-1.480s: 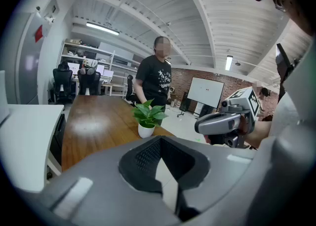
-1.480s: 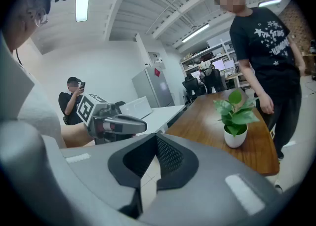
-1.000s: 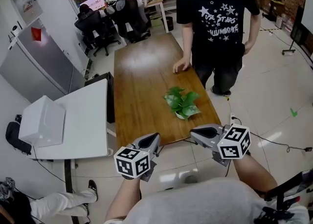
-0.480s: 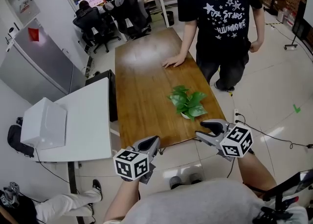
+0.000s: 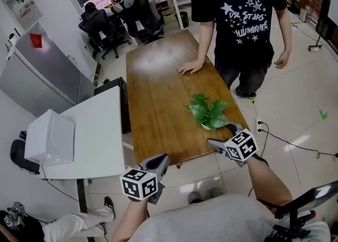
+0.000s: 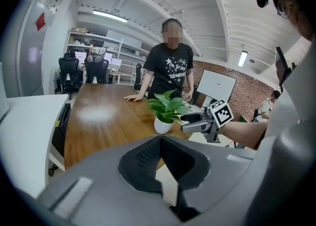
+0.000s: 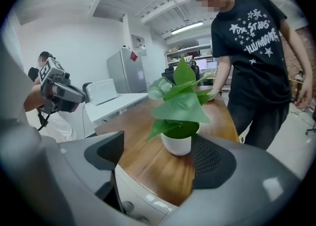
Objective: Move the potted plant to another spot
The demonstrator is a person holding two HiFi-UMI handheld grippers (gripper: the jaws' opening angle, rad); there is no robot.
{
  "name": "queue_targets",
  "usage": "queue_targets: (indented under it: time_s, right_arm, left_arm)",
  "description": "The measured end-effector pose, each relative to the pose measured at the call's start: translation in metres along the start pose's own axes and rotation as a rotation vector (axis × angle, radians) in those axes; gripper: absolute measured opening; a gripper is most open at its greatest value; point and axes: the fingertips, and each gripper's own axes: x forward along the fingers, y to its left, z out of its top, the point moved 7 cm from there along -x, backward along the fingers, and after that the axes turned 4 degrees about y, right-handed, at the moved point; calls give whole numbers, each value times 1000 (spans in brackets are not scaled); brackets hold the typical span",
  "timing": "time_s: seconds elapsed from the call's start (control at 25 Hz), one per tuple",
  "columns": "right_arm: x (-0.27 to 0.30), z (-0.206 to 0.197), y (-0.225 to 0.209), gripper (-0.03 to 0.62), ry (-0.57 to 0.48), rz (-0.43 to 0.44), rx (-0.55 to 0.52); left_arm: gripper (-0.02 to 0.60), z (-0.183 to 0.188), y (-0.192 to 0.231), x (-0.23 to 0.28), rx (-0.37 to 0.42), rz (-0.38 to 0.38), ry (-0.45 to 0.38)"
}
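Note:
A potted plant (image 5: 209, 113) with green leaves in a small white pot (image 7: 177, 144) stands near the front right corner of the wooden table (image 5: 158, 98). My right gripper (image 5: 221, 136) is at that corner, just short of the pot, and its jaws are opening. The pot sits ahead between them, close to the right pad (image 7: 213, 158), and neither pad presses on it. My left gripper (image 5: 159, 163) hangs shut and empty in front of the table's near edge. The left gripper view shows the plant (image 6: 166, 107) with the right gripper (image 6: 191, 121) beside it.
A person in a black T-shirt (image 5: 235, 19) stands at the table's far right, one hand (image 5: 190, 67) flat on the wood. A white table (image 5: 97, 130) with a white box (image 5: 48, 138) adjoins on the left. Office chairs (image 5: 137, 19) stand behind; a cable (image 5: 285, 143) lies on the floor.
My right gripper has dropped and moved in toward the pot, and its jaws have gone from shut to open. The left gripper sank a little. The person's hand shifted on the table.

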Motion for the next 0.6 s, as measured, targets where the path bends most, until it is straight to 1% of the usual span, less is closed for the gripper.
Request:
queue_targets:
  time_s: [0.12, 0.24, 0.36, 0.6]
  right_arm:
    - [21, 4, -8, 447, -19, -41, 41]
    - [37, 5, -14, 470, -16, -85, 39]
    - [47, 5, -25, 477, -25, -143, 36]
    - [68, -1, -35, 478, -43, -228, 74]
  left_arm:
    - [-3, -4, 6, -1, -4, 1, 13]
    - [-3, -7, 10, -1, -5, -1, 24]
    - [-3, -7, 15, 3, -2, -8, 31]
    - [-3, -7, 29, 4, -2, -16, 47]
